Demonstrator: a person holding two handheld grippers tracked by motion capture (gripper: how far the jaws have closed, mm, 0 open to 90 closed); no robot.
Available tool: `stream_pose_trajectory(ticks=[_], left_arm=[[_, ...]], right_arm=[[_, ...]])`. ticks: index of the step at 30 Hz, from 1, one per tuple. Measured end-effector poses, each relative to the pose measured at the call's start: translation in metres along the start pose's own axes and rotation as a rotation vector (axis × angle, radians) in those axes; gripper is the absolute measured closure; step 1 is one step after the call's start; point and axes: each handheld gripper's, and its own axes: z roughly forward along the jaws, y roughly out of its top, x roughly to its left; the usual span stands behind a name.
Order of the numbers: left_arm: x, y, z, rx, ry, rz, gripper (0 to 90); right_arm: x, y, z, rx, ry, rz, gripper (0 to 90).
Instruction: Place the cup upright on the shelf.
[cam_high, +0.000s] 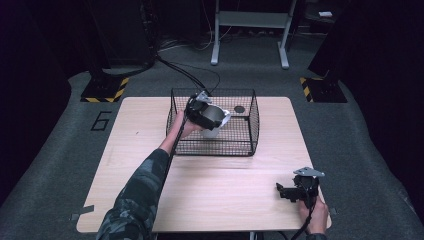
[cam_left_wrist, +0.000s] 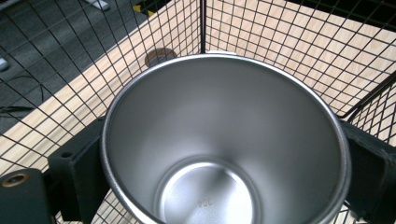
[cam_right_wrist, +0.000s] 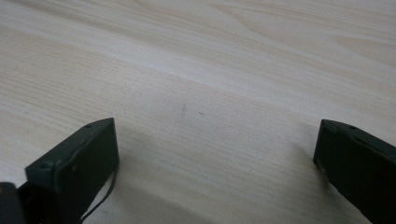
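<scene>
So from where I'm standing, the left tool (cam_high: 212, 116) is reached into the black wire basket (cam_high: 252, 125) at the far middle of the table (cam_high: 140, 165), and it's clamped on a steel cup (cam_left_wrist: 224, 140), one jaw on each side of the rim. The cup is tipped so its open mouth faces the tool's camera, and you can see right down to the shiny bottom. It sits toward the basket's left half, close to the mesh wall on that side, with more free room toward the right wall. In the left gripper view a basket corner post rises just behind the cup's rim, so it's pretty boxed in there. There's a small dark round spot (cam_high: 239, 109) on the tabletop near the back right of the basket.

The right tool (cam_high: 295, 192) is down at the near right corner of the table, close to the edge, jaws spread wide with nothing between them but bare wood (cam_right_wrist: 210, 93). Plenty of open tabletop between it and the basket, and the whole near left side is free too.
</scene>
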Motion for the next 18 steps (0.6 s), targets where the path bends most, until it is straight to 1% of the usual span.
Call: stream_pose_trajectory(ticks=[1, 2, 4, 6, 7, 9, 10, 11, 14, 18], left_arm=[[0.000, 0.000, 0.002, 0.006, 0.002, 0.003, 6.7], [0.000, -0.001, 0.003, 0.007, 0.003, 0.003, 6.7], [0.000, -0.001, 0.004, 0.018, -0.008, -0.003, 6.7], [0.000, -0.001, 0.005, 0.016, -0.003, 0.005, 6.7], [0.001, -0.002, 0.007, 0.026, -0.007, 0.008, 6.7], [0.001, -0.002, 0.008, 0.026, -0.006, 0.006, 6.7], [0.001, -0.002, 0.009, 0.024, -0.007, 0.001, 6.7], [0.002, -0.002, 0.010, 0.031, -0.010, 0.003, 6.7], [0.002, -0.003, 0.011, 0.036, -0.005, 0.008, 6.7], [0.004, -0.004, 0.014, 0.048, -0.012, 0.007, 6.7]], right_arm=[[-0.001, 0.000, 0.000, -0.002, -0.001, -0.007, 0.0], [0.000, 0.000, 0.000, -0.002, 0.000, -0.003, 0.0], [0.000, 0.000, 0.000, 0.000, 0.000, 0.000, 0.0], [0.000, 0.000, 0.000, -0.001, 0.000, 0.000, 0.0], [0.000, 0.000, 0.000, 0.001, 0.000, -0.004, 0.0], [0.000, 0.000, 0.000, -0.002, 0.000, 0.000, 0.0], [-0.001, 0.000, 0.000, 0.002, 0.000, -0.009, 0.0], [0.000, 0.000, 0.000, 0.000, 0.000, 0.001, 0.0], [0.000, 0.000, 0.000, -0.001, 0.000, 0.001, 0.0], [0.000, 0.000, 0.000, 0.001, 0.000, -0.004, 0.0]])
